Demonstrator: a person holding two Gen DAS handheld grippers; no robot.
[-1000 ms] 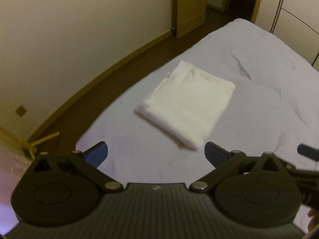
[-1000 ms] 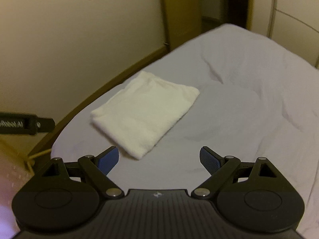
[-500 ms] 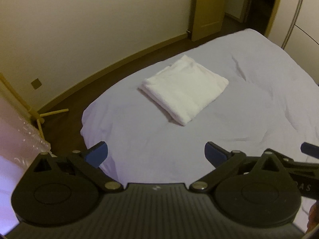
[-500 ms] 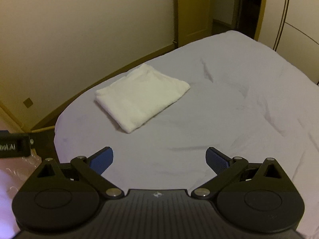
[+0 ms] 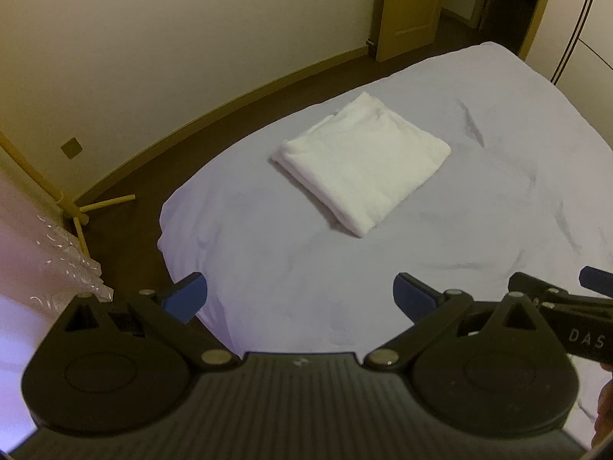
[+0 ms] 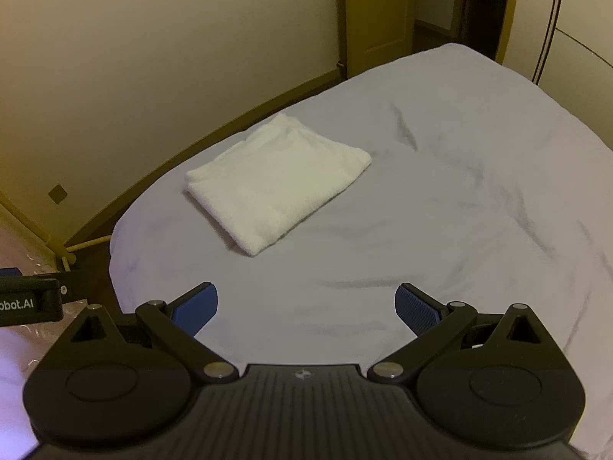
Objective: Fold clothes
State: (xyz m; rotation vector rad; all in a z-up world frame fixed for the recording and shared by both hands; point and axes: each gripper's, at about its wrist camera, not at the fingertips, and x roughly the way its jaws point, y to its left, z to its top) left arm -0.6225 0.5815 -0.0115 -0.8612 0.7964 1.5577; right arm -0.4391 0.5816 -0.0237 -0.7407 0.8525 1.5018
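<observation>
folded white towel [image 5: 364,161] flat on bed [image 5: 498,191]

Folded towel [image 5: 364,163]: plain white, no print; slightly cream under the warm room light, centre of the frame
Bed sheet [image 5: 479,207]: plain pale lavender-grey, darker grey in the creases
Left gripper [image 5: 300,299]: black body with ribbed lines, silver pivot pins, blue pads [image 5: 184,301]
Right gripper [image 6: 306,306]: same black, blue dotted pads [image 6: 419,310]
Wall [image 5: 172,38], upper left: plain cream
Skirting board [image 5: 214,115]: mustard yellow
Floor [image 5: 126,226]: dark brown
Door [image 5: 408,4], top: yellow-tan
Wardrobe [image 6: 574,61], upper right: cream with thin black lines
Plastic wrap [image 5: 42,253], left edge: clear, pinkish-white glare
</observation>
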